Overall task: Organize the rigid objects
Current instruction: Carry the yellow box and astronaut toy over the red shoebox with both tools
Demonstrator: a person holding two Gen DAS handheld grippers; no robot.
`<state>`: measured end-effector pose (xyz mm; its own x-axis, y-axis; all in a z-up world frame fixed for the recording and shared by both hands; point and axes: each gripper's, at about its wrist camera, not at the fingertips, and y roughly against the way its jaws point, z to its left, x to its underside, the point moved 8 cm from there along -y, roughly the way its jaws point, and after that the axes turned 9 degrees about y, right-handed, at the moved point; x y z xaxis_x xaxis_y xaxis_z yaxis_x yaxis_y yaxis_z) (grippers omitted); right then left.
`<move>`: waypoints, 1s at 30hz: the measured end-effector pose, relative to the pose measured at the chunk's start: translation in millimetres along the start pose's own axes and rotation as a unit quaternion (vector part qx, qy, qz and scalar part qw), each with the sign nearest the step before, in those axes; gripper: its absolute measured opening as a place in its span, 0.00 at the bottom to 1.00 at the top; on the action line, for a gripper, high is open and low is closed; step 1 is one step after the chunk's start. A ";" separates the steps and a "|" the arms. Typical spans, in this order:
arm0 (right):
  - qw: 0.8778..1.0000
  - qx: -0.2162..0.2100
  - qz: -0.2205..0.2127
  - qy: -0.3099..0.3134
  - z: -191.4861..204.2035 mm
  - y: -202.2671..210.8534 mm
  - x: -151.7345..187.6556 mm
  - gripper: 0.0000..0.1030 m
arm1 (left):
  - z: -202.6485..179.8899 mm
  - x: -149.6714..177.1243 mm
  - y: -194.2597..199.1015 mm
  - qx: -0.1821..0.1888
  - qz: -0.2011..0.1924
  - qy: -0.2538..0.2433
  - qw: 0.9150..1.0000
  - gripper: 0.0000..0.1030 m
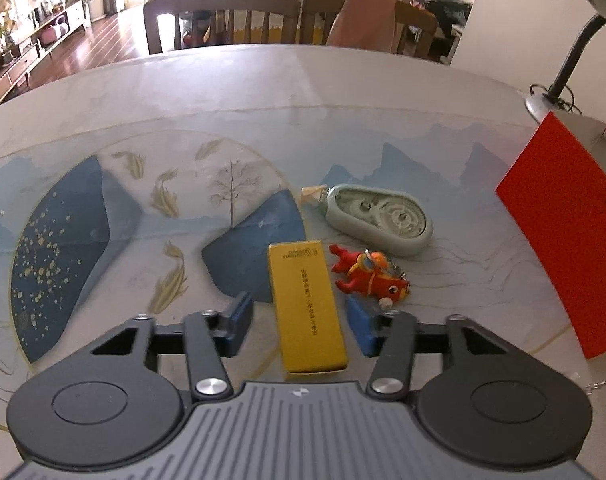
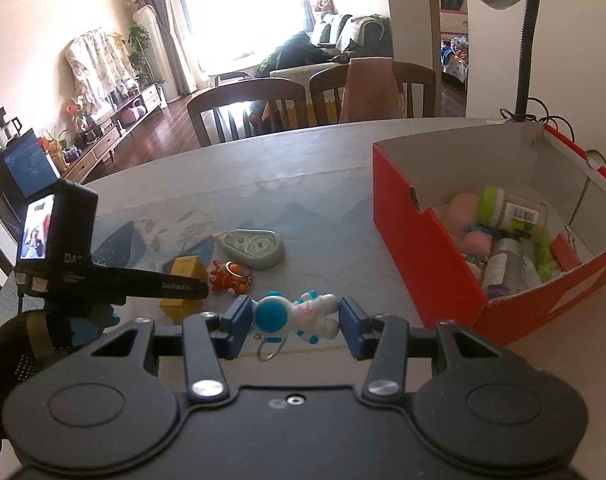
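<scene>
Tongs [image 1: 299, 322] wide around yellow box [image 1: 306, 306], untouched

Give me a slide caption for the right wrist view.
Right claw brackets a blue-and-white astronaut keychain figure beside an open red cardboard box of sorted items.

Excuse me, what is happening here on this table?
A person is tidying small things into a red box. The left gripper is open around a yellow box lying on the table. The right gripper has an astronaut keychain between its fingers. A red toy and a tape dispenser wait nearby.
</scene>
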<state>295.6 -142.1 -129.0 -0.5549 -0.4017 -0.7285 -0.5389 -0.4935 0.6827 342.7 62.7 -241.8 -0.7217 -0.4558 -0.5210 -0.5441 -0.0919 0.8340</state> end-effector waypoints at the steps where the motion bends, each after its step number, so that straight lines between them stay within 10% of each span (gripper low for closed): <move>1: 1.000 0.001 0.000 -0.001 -0.1 1.0 0.2 0.45 | 0.9 0.6 -1.6 -0.003 0.002 -0.001 1.000 0.41; 30: 0.997 0.046 -0.038 -0.039 -31.0 70.6 -21.9 0.45 | 13.2 14.7 103.1 0.064 -0.005 -0.024 0.998 0.28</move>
<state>289.4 -192.0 -66.6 -0.5560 -0.3019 -0.7744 -0.6354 -0.4463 0.6302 270.4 58.3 -165.8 -0.7344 -0.4121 -0.5393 -0.5986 0.0186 0.8009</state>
